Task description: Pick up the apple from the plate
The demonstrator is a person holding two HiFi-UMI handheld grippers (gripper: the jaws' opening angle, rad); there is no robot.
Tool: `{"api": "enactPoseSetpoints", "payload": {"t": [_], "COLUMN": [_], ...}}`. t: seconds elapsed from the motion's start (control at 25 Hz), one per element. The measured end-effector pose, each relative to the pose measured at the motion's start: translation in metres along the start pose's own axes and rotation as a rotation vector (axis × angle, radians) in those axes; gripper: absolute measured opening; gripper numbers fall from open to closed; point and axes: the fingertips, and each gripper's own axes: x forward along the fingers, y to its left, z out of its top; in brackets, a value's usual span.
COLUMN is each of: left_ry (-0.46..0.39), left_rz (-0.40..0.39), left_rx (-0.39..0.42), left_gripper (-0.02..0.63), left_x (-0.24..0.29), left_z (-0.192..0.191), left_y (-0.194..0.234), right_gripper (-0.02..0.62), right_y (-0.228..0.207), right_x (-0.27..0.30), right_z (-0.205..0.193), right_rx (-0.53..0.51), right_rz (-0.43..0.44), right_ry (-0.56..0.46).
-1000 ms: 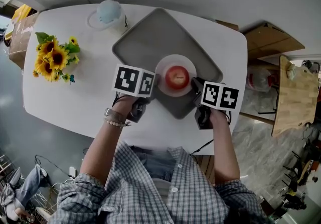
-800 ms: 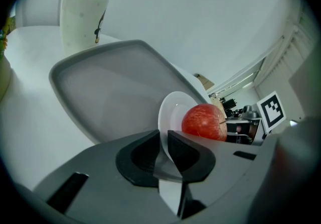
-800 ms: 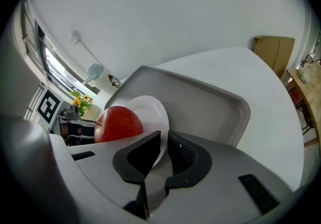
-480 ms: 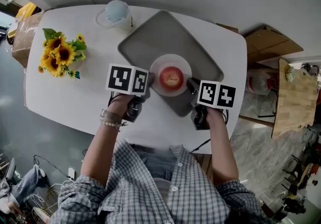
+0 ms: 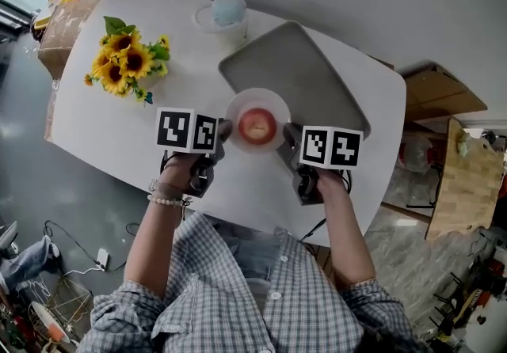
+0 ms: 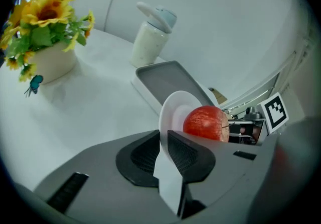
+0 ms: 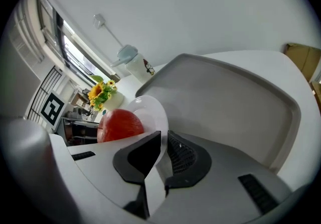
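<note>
Between our two claws we hold the plate (image 5: 239, 105), and the red apple (image 5: 257, 125) sits in the middle of it. Our left claw (image 6: 163, 140) is clenched on the plate's rim on one side. Our right claw (image 7: 163, 141) is clenched on the rim on the other side. The apple is close to both claw tips. Just past the right claw lies a grey tray (image 5: 305, 78). Well past the left claw, sunflowers (image 5: 127, 65) and a bottle (image 5: 228, 9) stand on the white counter (image 5: 111, 142).
</note>
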Motion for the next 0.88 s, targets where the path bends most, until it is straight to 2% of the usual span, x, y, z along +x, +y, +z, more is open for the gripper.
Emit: {"api": "enactPoseSetpoints", "payload": {"t": [0.44,0.88], "left_ry": [-0.033,0.019], "left_rz": [0.065,0.089], "left_rx": [-0.146,-0.186], "left_gripper": [0.054,0.054], "left_x": [-0.041,-0.037], "left_z": [-0.046,-0.078], "left_y": [0.067,0.093], "right_gripper": [0.052,0.052], "right_y": [0.069,0.077], "right_x": [0.041,0.065], "right_z": [-0.031,-0.061], "right_rx": [-0.151,-0.213], "right_rz": [0.083,0.079], "right_ry": [0.129,0.23]}}
